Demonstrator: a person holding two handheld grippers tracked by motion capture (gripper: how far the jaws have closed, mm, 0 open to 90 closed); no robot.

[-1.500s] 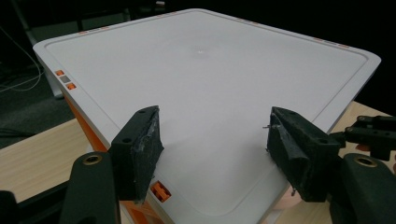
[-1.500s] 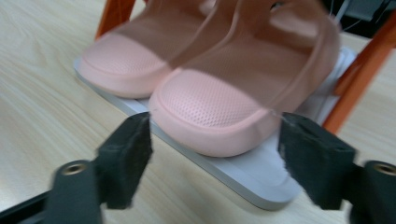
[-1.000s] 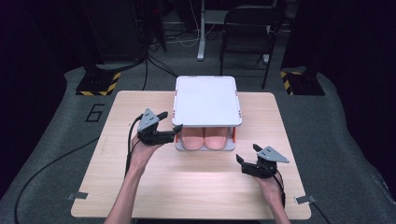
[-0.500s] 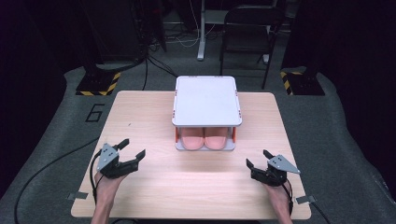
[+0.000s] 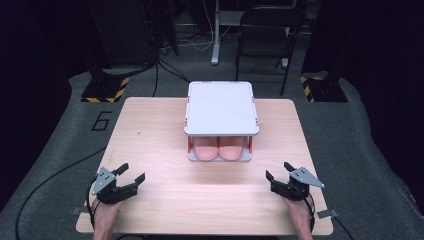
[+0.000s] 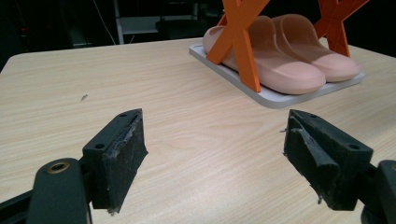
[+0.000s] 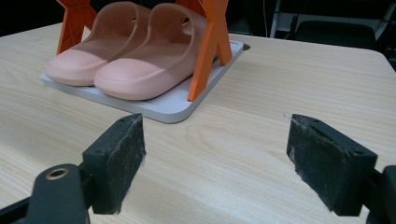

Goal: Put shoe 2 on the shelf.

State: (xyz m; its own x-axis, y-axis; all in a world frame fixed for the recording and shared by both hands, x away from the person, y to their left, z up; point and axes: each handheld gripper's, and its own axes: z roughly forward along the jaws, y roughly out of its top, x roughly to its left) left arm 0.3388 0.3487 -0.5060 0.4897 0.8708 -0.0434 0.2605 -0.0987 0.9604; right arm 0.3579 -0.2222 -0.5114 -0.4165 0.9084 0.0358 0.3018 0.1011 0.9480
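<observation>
Pale wooden tabletop (image 5: 150,130) in dark studio, floor cables and chair behind. Pair of pink foam slippers (image 5: 218,148) tucked side by side on lower grey tray of white-topped, orange-braced rack (image 5: 221,107), mid-table. Left gripper (image 5: 131,173) and right gripper (image 5: 276,170) parked near front corners, jaws wide, empty. Bare wood between: ample room to approach.

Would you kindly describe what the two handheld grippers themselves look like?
Both the left gripper and the right gripper are black, each topped by a grey three-cornered plate and trailing a black cable. Their block-shaped jaws carry worn, rough black pads. The forearms are bare.
</observation>
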